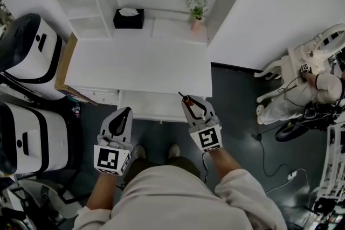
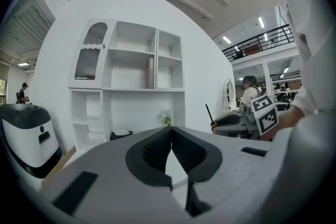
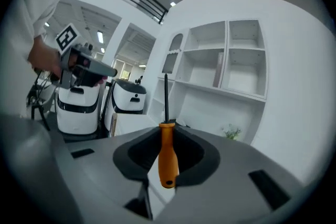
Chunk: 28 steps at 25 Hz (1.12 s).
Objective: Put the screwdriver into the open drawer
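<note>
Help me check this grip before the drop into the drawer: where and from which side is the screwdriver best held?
Grip the screwdriver on its thick orange handle; the thin black shaft might slip. Come from the butt end, jaws on either side, as the right gripper has it, so the shaft points ahead, clear of the jaws.

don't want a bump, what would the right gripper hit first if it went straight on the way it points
Probably the white desk: the screwdriver in the right gripper leads, its tip near the desk's front edge above the open drawer. Depth is unclear.
</note>
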### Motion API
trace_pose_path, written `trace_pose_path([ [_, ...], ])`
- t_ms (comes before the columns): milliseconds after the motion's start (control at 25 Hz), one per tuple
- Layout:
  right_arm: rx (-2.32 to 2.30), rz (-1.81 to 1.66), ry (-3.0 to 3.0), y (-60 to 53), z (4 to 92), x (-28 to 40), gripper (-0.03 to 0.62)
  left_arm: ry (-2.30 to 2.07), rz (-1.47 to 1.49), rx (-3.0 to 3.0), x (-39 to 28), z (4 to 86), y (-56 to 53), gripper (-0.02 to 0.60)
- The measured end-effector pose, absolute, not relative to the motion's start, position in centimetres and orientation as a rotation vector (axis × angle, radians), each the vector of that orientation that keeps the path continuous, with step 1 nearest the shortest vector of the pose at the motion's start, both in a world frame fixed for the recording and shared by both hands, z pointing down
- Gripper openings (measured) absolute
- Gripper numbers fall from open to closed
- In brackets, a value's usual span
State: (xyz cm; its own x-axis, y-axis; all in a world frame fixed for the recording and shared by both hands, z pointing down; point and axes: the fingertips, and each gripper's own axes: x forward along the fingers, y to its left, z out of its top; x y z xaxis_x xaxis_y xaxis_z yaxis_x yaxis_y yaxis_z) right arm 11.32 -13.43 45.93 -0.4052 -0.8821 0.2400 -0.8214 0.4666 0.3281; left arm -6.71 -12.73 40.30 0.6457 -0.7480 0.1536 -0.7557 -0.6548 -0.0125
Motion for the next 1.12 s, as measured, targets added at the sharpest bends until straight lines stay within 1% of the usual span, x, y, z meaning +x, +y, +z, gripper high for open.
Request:
trace_pose_path([
  [480, 1.035, -0.344, -2.196, -16.7, 55.2, 8.3, 0.077, -1.418, 0.259, 2.708, -9.4, 40.9, -12.4, 0.005],
  [1120, 0.731, -0.332, -1.993, -17.9, 67.1, 7.5, 0.077, -1.486, 0.267, 2.646, -11.5, 42.0, -11.5, 0.005],
])
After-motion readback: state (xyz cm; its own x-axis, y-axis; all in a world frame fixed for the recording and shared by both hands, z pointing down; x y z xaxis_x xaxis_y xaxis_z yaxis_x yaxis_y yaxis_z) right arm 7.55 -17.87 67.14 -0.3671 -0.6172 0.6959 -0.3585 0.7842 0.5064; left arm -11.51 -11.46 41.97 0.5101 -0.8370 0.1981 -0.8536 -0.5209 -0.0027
